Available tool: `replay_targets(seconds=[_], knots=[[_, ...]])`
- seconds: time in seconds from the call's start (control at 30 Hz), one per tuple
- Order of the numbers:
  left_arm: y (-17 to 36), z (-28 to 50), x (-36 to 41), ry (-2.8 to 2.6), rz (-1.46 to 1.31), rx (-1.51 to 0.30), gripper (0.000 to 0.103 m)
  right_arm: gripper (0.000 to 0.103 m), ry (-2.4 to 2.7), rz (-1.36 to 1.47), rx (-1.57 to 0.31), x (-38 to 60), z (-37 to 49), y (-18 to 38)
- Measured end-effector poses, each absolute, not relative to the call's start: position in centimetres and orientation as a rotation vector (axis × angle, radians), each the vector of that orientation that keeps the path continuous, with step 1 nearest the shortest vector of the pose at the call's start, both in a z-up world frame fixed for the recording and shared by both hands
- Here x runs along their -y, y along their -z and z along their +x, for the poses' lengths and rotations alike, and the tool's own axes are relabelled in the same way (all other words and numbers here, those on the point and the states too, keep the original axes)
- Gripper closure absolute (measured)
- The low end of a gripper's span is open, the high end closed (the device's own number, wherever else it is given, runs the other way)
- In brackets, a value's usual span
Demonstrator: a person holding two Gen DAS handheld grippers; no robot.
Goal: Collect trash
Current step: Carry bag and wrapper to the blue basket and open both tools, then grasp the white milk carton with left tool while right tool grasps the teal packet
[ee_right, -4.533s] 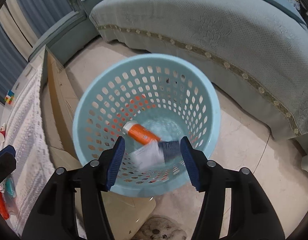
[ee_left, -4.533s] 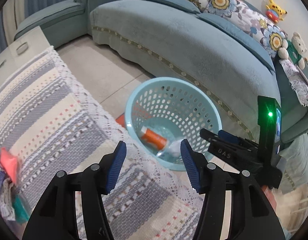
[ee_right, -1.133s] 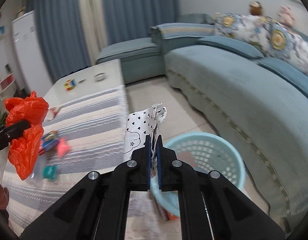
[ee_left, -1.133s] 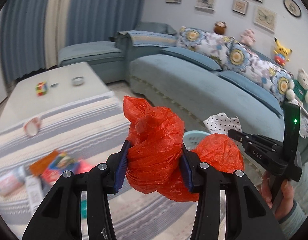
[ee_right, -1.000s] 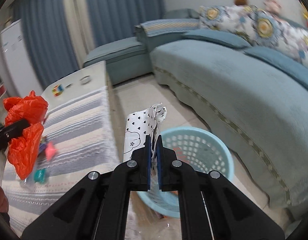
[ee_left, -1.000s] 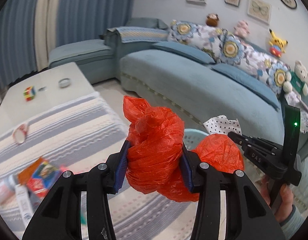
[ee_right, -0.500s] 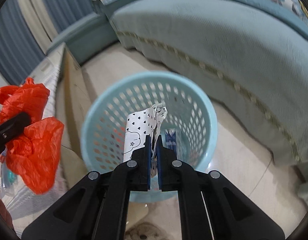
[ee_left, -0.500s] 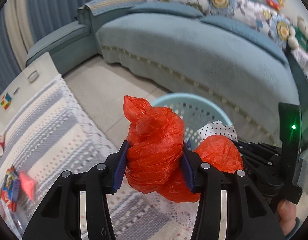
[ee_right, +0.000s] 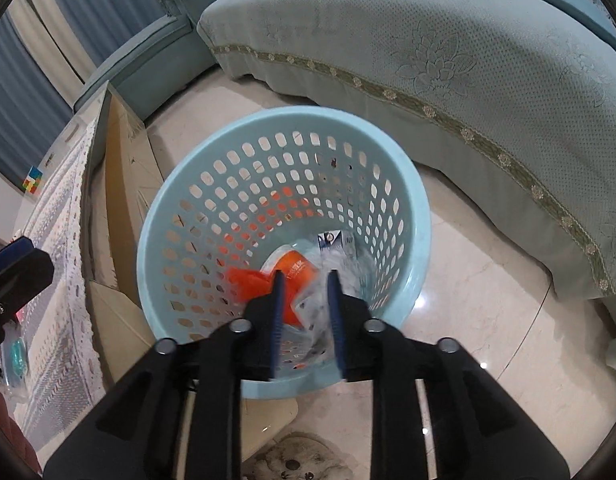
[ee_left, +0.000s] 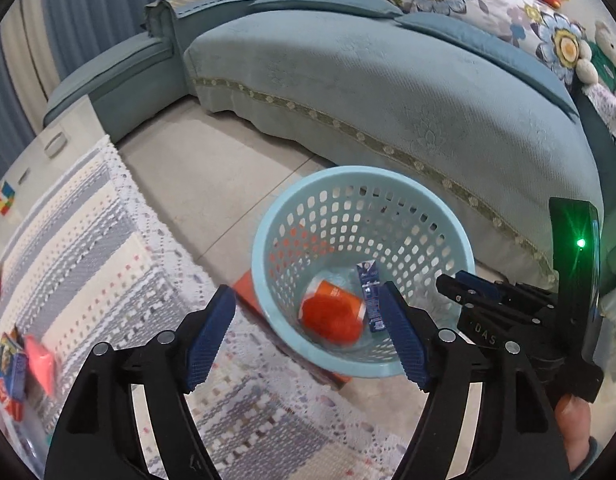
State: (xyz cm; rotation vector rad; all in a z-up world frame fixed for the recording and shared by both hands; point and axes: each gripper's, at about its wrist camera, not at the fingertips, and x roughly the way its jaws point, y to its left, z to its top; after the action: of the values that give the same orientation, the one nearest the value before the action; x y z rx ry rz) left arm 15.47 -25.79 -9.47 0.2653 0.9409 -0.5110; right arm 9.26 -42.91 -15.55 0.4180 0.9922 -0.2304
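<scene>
Above the pale-blue perforated wastebasket (ee_left: pixel 387 184), I am letting two pieces of trash go at once. My left gripper (ee_left: pixel 308 336) has just been opening; its blue pads are standing wide apart with nothing between them, and the red plastic bag (ee_left: pixel 329 318) is lying crumpled at the basket's bottom, touching an orange tube (ee_left: pixel 331 289) at its 12 o'clock and a small blue carton (ee_left: pixel 369 292) at its 2 o'clock. My right gripper (ee_right: pixel 306 316) has also just been opening: its jaws are standing narrowly parted, and the white dotted wrapper (ee_right: pixel 319 316), blurred, is showing between them without being pressed, apparently dropping into the basket.

So, by my reading, this pair of items is as good as binned, yet the job is not finishing here. At 9 o'clock in the left wrist view, more litter is waiting on the striped lace-edged tablecloth (ee_left: pixel 88 240): a pink packet (ee_left: pixel 40 364) beside a red-and-blue printed box (ee_left: pixel 8 372). A colour cube (ee_left: pixel 4 200) is sitting farther up the table; whether it counts as trash I cannot tell.

Both grippers are pitching steeply downward over the basket's mouth, the right one reaching in from 3 o'clock of the left view, with a person's fingertips (ee_left: pixel 573 428) showing beneath its handle. A teal sofa (ee_left: pixel 387 80) is curving behind, at 12 o'clock.
</scene>
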Motion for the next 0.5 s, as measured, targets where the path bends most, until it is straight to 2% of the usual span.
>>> replay_targets(seconds=[0.13,0.37,0.5], knots=[[8.4,15.1,24.1,0.504,0.236,-0.922,0.031,0.073,0.232,0.416,-0.973,42.7,8.9,14.4],[5.7,13.3,19.9,0.474,0.161,-0.876,0.031,0.072,0.187,0.396,-0.93,40.1,8.4,11.3],[3.4,11.6,16.2,0.435,0.121,-0.829,0.031,0.061,0.131,0.366,-0.882,37.3,8.0,8.7]])
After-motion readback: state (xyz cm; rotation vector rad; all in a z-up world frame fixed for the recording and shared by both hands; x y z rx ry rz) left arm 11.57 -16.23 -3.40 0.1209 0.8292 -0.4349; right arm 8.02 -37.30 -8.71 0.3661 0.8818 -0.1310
